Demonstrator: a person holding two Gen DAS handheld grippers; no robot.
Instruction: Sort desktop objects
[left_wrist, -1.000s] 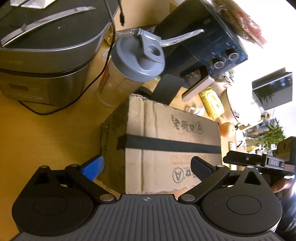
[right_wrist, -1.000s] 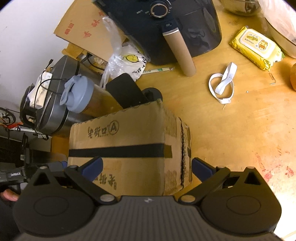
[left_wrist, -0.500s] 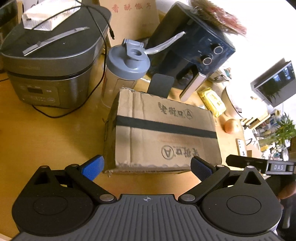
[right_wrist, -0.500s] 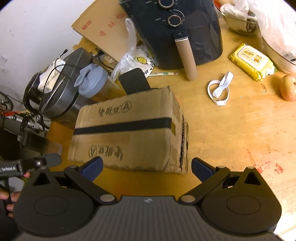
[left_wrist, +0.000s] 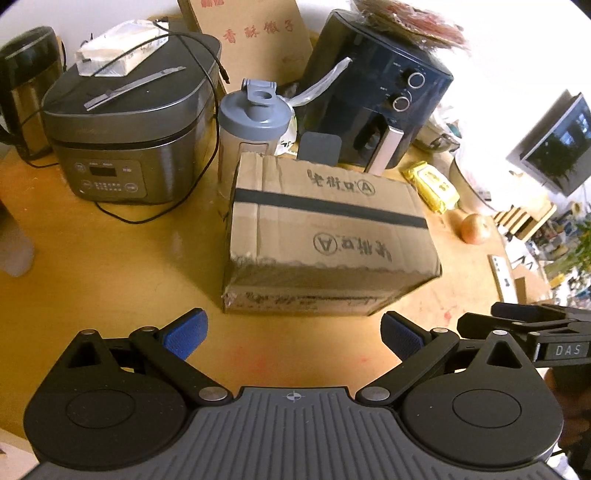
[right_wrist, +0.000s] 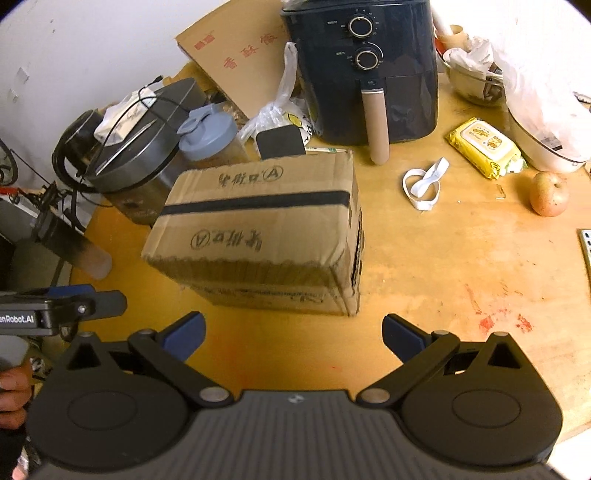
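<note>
A taped cardboard box (left_wrist: 325, 236) stands on the wooden table (left_wrist: 110, 266), also in the right wrist view (right_wrist: 266, 229). My left gripper (left_wrist: 293, 332) is open and empty, a short way in front of the box. My right gripper (right_wrist: 293, 332) is open and empty, also in front of the box and apart from it. A grey-lidded shaker bottle (left_wrist: 253, 125) stands right behind the box. A yellow wipes pack (right_wrist: 484, 147), a white strap (right_wrist: 424, 182) and an apple (right_wrist: 548, 194) lie to the right.
A rice cooker (left_wrist: 129, 133) with a trailing black cable stands at the back left. A dark air fryer (right_wrist: 364, 70) stands behind the box. A kettle (left_wrist: 26, 88) is at the far left. Bowls and plastic bags (right_wrist: 528, 92) fill the back right.
Both grippers have pulled back from the box, which was between their open fingers a second ago. The box now stands apart on the table.
</note>
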